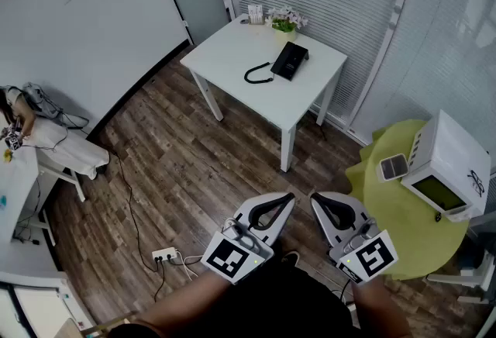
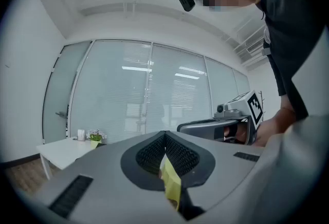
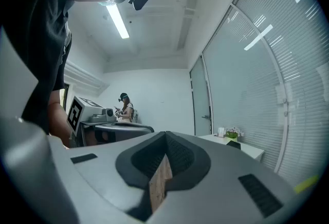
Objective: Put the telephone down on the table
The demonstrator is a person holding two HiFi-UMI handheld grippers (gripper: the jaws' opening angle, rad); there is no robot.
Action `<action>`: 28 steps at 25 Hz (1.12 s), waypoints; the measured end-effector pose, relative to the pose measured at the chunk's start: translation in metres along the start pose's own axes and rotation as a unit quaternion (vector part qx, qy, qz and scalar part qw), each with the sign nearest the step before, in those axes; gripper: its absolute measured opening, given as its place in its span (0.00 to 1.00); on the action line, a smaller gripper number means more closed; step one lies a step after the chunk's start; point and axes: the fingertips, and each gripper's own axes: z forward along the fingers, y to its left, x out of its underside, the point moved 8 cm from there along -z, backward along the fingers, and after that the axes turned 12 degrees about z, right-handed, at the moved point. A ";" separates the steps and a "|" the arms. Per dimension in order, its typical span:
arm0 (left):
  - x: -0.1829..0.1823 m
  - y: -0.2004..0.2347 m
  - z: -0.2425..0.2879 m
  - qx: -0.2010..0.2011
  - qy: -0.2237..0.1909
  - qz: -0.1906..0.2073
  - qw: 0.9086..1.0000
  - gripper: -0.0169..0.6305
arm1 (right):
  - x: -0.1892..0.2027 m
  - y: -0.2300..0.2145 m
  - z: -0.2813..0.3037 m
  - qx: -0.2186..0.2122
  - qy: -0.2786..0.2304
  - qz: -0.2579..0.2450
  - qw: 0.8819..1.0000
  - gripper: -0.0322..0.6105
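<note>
The telephone is lying flat on the white table at the far side of the room, towards the table's right half, with its black cord curling out to its left. From this height its handset and base are blending into one dark shape and cannot be told apart. Behind it, flowers and a small white box are standing at the table's back edge. Both grippers are hanging low in front of the person holding them, well apart from the table and side by side. The left gripper is showing its fingers pressed together with nothing between them, and in its own view the ribbed pads are meeting in a closed seam where a yellow strip is poking up, too close to identify. The right gripper is likewise holding its fingers closed on nothing, and its own view is showing a brownish strip at the seam. That view is catching the telephone only as a tiny dark patch on the table. At the right, a green round table is carrying a white machine, partly cut off by the frame. A second person is sitting at the left edge, mostly out of frame
</note>
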 end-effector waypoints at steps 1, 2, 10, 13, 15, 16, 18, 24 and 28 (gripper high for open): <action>0.000 -0.001 -0.001 0.000 0.001 0.002 1.000 0.04 | 0.000 0.002 -0.001 0.000 0.000 0.000 1.000 0.08; 0.000 -0.002 -0.002 -0.001 0.001 0.003 1.000 0.04 | 0.000 0.003 -0.002 0.000 0.000 0.000 1.000 0.08; 0.000 -0.009 -0.008 -0.005 0.007 0.003 1.000 0.04 | 0.003 0.010 -0.007 0.001 0.005 0.002 1.000 0.08; -0.001 -0.009 -0.010 -0.008 0.008 0.002 1.000 0.04 | 0.002 0.011 -0.007 0.003 0.000 0.003 1.000 0.09; -0.002 -0.008 -0.011 -0.011 0.010 0.004 1.000 0.04 | 0.000 0.011 -0.008 -0.001 -0.009 0.007 1.000 0.09; -0.003 -0.008 -0.010 -0.012 0.011 0.004 1.000 0.04 | -0.001 0.011 -0.009 -0.004 -0.012 0.011 1.000 0.09; -0.005 -0.007 -0.010 -0.013 0.014 0.004 1.000 0.04 | -0.003 0.010 -0.008 -0.008 -0.015 0.014 1.000 0.09; -0.011 -0.002 -0.012 -0.027 0.010 0.005 1.000 0.04 | -0.006 0.012 0.001 -0.025 -0.002 0.010 1.000 0.09; -0.007 0.012 -0.019 -0.040 0.014 -0.007 0.999 0.04 | -0.007 0.013 0.019 -0.038 0.003 0.009 0.999 0.09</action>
